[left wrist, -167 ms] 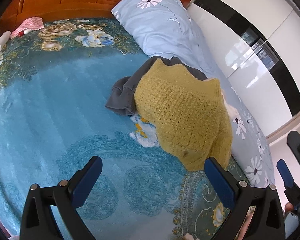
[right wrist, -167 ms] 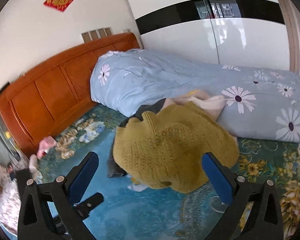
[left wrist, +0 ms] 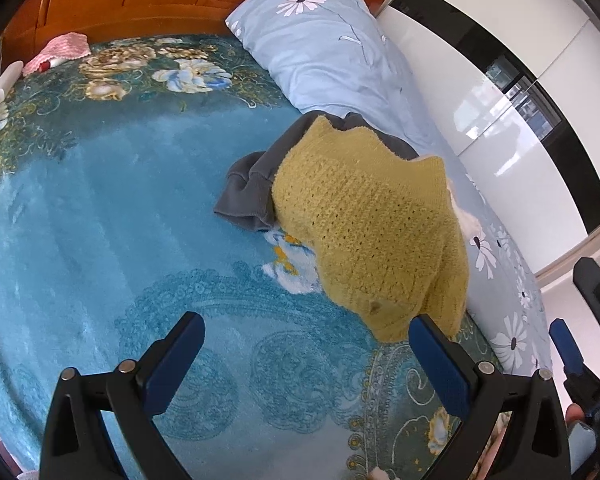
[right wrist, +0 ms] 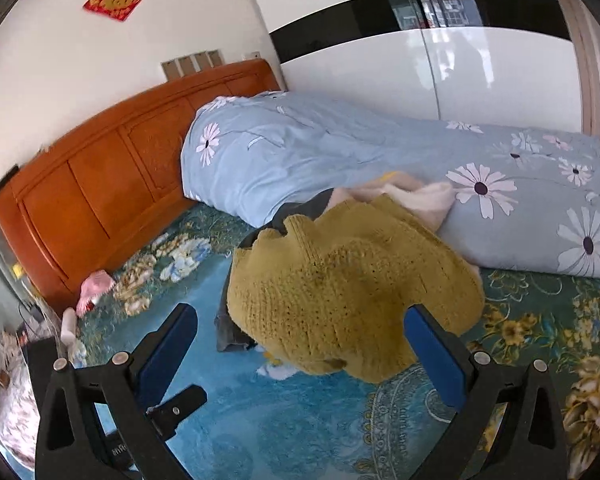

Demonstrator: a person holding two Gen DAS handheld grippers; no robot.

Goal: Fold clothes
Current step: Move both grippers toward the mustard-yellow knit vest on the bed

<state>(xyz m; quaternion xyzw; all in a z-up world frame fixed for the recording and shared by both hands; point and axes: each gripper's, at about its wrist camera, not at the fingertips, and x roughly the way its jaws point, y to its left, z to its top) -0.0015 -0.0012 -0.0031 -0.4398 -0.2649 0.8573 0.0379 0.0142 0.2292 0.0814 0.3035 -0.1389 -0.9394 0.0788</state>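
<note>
A yellow knitted sweater (left wrist: 364, 224) lies crumpled on the blue floral bedspread (left wrist: 100, 208), on top of a dark grey garment (left wrist: 244, 196) and a cream garment (right wrist: 412, 196). The pile also shows in the right wrist view: sweater (right wrist: 340, 292), grey garment (right wrist: 228, 332). My left gripper (left wrist: 306, 344) is open and empty, just short of the sweater's near edge. My right gripper (right wrist: 300, 340) is open and empty, with the sweater's near edge between its fingers. The right gripper's blue fingertip also shows in the left wrist view at the right edge (left wrist: 564, 340).
A light blue quilt with daisies (right wrist: 340, 160) lies rolled along the far side against the white wardrobe (right wrist: 460, 72). A wooden headboard (right wrist: 100, 192) stands at the left. A pink cloth (left wrist: 60, 50) and a white bottle (left wrist: 4, 82) lie near the headboard.
Both grippers have drawn slightly closer to the clothes pile. Both stay open and the clothes have not moved.
</note>
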